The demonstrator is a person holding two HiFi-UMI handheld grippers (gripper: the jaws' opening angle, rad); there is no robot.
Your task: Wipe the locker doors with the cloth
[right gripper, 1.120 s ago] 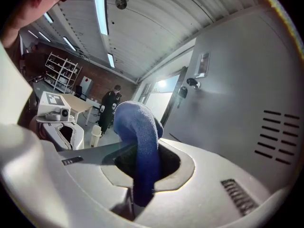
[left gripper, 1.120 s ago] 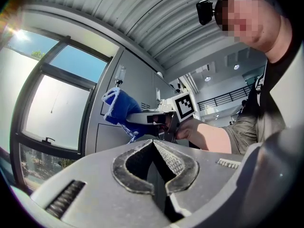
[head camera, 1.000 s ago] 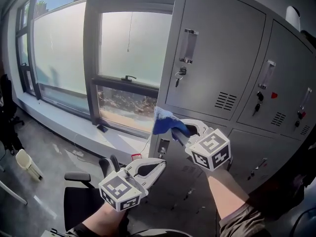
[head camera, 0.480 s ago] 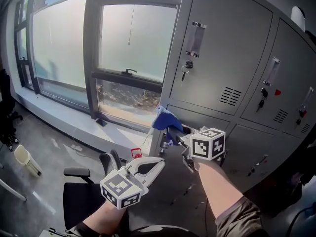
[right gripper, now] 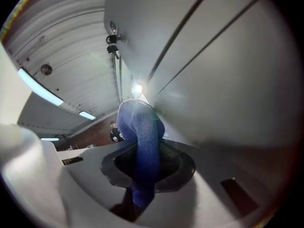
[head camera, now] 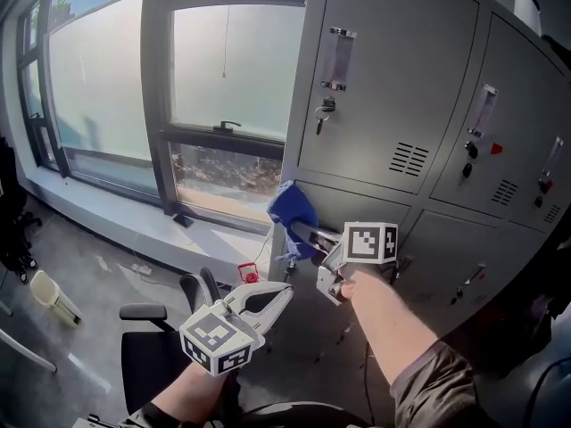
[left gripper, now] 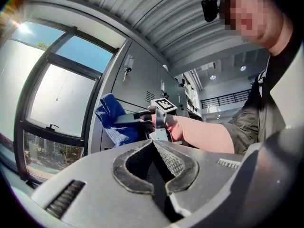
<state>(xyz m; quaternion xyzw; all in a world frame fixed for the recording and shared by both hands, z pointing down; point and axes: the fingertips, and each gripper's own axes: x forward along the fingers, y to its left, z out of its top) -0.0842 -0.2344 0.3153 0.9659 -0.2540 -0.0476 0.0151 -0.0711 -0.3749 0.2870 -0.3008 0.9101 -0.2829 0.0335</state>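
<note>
We hold the right hand-held gripper out to the lockers, and its two jaws pinch the cloth. The cloth is dark blue, with a fine knitted weave, and it is bunched into a soft rounded lump that stands out past the jaw tips. A narrow strip of it runs down between the dark, rough pads. The lump lies at the upper left corner of the lower locker door. In the right gripper view its rounded end meets the smooth grey metal there, just below the seam between two doors.

The left hand-held gripper is low and well apart from the lockers. Its curved grey jaws are pressed together and nothing is between them.

The upper locker door is flat painted metal with short vent slots, a narrow upright label holder and a key hanging in its lock. To the left of the lockers stands a dark-framed window.
</note>
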